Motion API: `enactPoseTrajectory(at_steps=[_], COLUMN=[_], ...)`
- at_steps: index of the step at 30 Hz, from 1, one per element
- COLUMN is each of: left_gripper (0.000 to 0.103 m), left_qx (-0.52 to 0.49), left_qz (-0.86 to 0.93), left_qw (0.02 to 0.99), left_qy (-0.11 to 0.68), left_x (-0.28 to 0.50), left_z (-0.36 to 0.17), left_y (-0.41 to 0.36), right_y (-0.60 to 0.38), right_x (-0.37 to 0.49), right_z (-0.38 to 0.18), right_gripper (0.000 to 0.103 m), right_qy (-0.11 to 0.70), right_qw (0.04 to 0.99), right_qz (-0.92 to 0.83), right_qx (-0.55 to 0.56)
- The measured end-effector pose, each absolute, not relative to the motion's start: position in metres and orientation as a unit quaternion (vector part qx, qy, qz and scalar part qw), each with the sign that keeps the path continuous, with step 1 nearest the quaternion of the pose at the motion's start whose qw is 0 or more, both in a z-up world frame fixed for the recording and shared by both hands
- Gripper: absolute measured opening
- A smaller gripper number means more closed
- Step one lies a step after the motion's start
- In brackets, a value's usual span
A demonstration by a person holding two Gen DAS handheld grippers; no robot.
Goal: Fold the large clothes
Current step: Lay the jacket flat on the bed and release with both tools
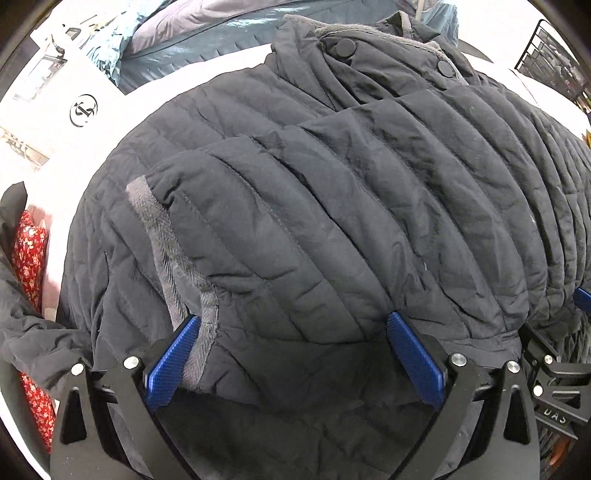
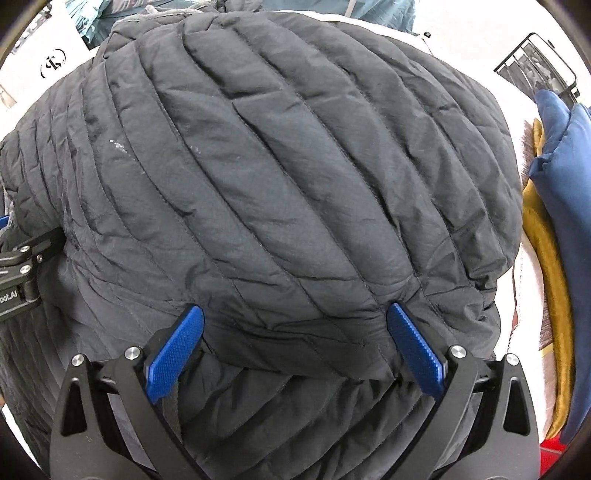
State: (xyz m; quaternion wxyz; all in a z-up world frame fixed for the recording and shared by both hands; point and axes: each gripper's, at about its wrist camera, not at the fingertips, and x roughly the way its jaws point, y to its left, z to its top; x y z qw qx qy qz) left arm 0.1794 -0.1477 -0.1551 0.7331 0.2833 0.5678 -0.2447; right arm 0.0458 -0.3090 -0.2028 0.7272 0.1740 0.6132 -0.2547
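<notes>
Two blue-padded fingers of the left gripper (image 1: pixel 293 354) stand wide apart in the left wrist view, with the near edge of a dark quilted jacket (image 1: pixel 332 206) lying between them; the pads are spread and nothing is pinched. The jacket fills most of this view, spread over a white table (image 1: pixel 66 192), with a folded layer lying on top and its grey fleece lining (image 1: pixel 173 258) showing along the left edge, touching the left pad (image 1: pixel 171 363). At the far end the collar carries two round dark snaps (image 1: pixel 345 48). Beyond the jacket, far left, lies a blue-grey shiny garment (image 1: pixel 207 33), and a white card with a round logo (image 1: pixel 83 110) sits on the table to the left. A red floral cloth (image 1: pixel 29 258) shows at the near left edge, and a black wire rack (image 1: pixel 550 62) at the far right. Part of the other tool appears at the near right edge. In the right wrist view, the right gripper (image 2: pixel 295 350) is likewise spread wide, its blue pads (image 2: pixel 417 354) resting against the jacket's (image 2: pixel 295 166) near hem without clamping it. The quilted bulk mounds up across nearly the whole view. To the right lie a navy cloth (image 2: pixel 565 192) and a mustard-yellow cloth (image 2: pixel 546 266), just beside the jacket. The wire rack (image 2: pixel 535 62) stands far right, and the left tool's black body shows at the left edge.
</notes>
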Motion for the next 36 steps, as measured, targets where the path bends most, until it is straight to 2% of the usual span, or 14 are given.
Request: enactPoseTrajectory(at_steps=[13,18,23,30,36], left_gripper=[0.097,0.097,0.097,0.097,0.097], left_qx=[0.289,0.217,0.16,0.104,0.071], left_qz=[-0.256,-0.222,-0.15,-0.061,-0.047], left_qw=[0.728,0.743,0.768,0.795,0.815], left_qy=[0.567,0.593,0.602,0.594,0.574], left_x=[0.143,0.138,0.143,0.194,0.279], left_z=[-0.119,-0.097,-0.072,-0.032,0.006], left_y=[-0.111,-0.043,0.042,0.126,0.124], right_y=[-0.315,-0.291,-0.292,-0.296,-0.292], right_x=[0.036,0.022,0.0,-0.005,-0.006], right_z=[-0.175,-0.177,-0.181,-0.174,-0.158], right_gripper=[0.098,0.098,0.098,0.098,0.098], right_qy=[0.634,0.647,0.639,0.642,0.641], right_qw=[0.711,0.715,0.712,0.713,0.705], right_qz=[-0.251,-0.227,-0.225,-0.216,-0.238], right_qx=[0.173,0.133,0.183,0.181,0.189])
